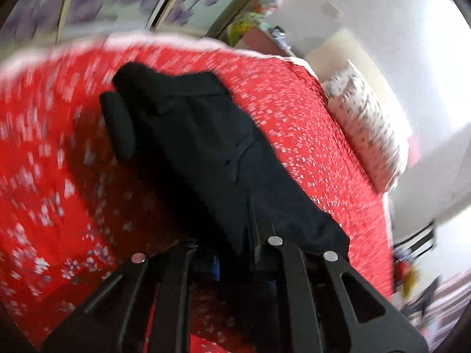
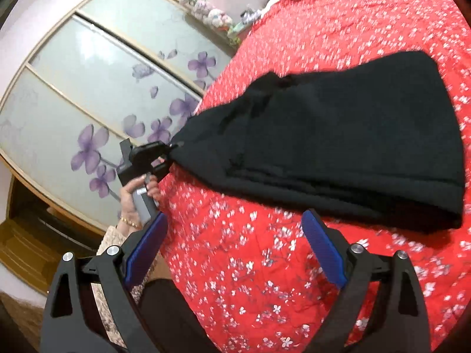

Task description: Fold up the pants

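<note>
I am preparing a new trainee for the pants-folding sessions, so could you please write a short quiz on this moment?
1. True or false: the left gripper is shut on an edge of the black pants.
2. How do the jaws of the right gripper stand? A) shut on the pants B) open with nothing between them C) shut on the pillow
3. Fill in: the pants lie on a ____ bedspread with small white flowers.

Key:
1. True; in the right wrist view the cloth is pulled to a point at its tips.
2. B; only bedspread shows between the blue pads.
3. Red.
</note>
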`<state>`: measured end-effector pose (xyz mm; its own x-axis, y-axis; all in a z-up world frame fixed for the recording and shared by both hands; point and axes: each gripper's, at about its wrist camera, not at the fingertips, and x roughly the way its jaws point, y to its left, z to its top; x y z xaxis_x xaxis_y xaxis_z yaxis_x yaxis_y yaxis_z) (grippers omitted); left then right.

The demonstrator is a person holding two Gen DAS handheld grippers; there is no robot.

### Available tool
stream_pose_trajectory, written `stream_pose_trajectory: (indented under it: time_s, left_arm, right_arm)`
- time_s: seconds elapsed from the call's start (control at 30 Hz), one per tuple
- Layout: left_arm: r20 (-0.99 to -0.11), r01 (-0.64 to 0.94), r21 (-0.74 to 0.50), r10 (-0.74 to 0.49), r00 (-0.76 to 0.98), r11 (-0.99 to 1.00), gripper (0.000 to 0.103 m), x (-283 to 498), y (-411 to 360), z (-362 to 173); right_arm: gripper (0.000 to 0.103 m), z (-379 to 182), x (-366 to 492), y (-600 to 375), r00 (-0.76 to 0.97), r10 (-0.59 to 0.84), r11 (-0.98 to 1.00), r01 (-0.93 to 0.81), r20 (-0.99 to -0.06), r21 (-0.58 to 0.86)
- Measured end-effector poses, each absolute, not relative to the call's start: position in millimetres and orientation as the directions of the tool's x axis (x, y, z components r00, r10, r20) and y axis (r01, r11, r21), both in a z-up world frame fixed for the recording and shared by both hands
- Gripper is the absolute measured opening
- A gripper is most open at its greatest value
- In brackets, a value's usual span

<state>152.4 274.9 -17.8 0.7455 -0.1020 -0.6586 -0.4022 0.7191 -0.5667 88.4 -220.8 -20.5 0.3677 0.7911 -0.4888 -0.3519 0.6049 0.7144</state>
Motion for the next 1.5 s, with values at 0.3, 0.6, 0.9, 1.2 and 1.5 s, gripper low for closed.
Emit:
stream_pose_trajectory:
  time_s: [0.3,0.6,0.9,1.2,1.5]
  left_arm:
    - [-0.654,-0.262,-0.216,0.060,0.754,0.940,0.011,172.7,175.9,65.3]
    - [-0.566,0.055,0.156,0.043,0.823,0.986,0.011,156.3,2.7,87.5]
    - [-0.640,0.464,0.552,-0.005,0.768,0.693,0.011,83.4,-153.5,-41.5]
    - [-0.598,0.452,0.629,0.022,0.801,0.633,0.015,69.0,-160.7,-68.7]
    - [-0.583,0.434,0.613,0.008,0.812,0.660,0.018,61.7,-154.1,-68.0]
  right_arm:
    - [0.094,2.7,86.4,-275.1,0.513,0.773,0.567,-0.296,-0.372,0.769]
    - [0.094,11.1,85.3,-325.0,0.649,0.697,0.549,-0.209,-0.305,0.809]
    - [0.094,3.0,84.8,-364.8,0.730,0.613,0.533,-0.100,-0.302,0.840]
    - [0.094,-7.7,87.5,-365.9,0.714,0.625,0.514,-0.070,-0.317,0.855]
    - [0.094,-8.1,93.3,-361.0,0.703,0.645,0.521,-0.119,-0.299,0.845]
